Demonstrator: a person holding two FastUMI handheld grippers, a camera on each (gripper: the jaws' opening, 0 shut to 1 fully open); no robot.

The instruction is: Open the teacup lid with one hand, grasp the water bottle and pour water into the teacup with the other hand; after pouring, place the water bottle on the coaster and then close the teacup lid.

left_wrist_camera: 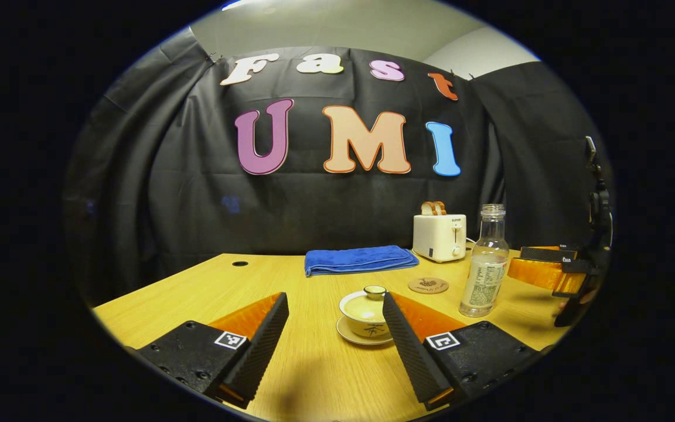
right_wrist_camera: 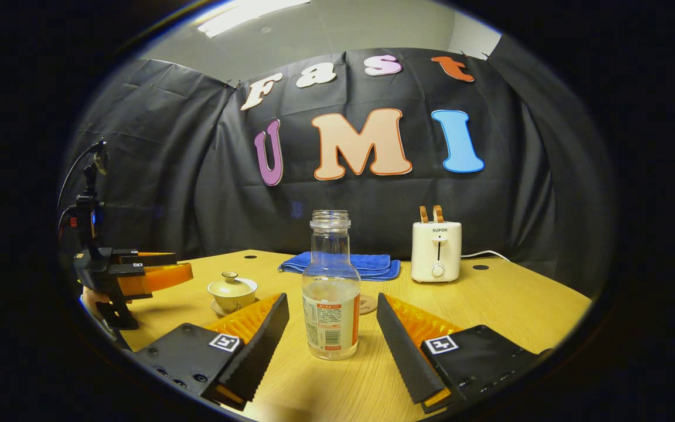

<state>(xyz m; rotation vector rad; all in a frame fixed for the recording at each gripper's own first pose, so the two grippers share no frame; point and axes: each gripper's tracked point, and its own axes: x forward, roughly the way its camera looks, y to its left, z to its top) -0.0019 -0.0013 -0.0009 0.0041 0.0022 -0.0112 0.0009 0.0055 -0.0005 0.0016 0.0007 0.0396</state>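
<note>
So my left fingers (left_wrist_camera: pixel 334 313) are spread wide apart over the desk (left_wrist_camera: pixel 208 293), holding nothing, with the teacup (left_wrist_camera: pixel 365 313) sitting just ahead, close by the right-hand finger, lid (left_wrist_camera: pixel 367 302) still on, saucer under it. Behind that there's a blue towel (left_wrist_camera: pixel 360 259), then the coaster (left_wrist_camera: pixel 428 285), the toaster (left_wrist_camera: pixel 439 236), and the uncapped bottle (left_wrist_camera: pixel 486 266) standing upright near the coaster. My right fingers (right_wrist_camera: pixel 333 316) are wide apart too, bottle (right_wrist_camera: pixel 330 293) between them but not touched.
</note>
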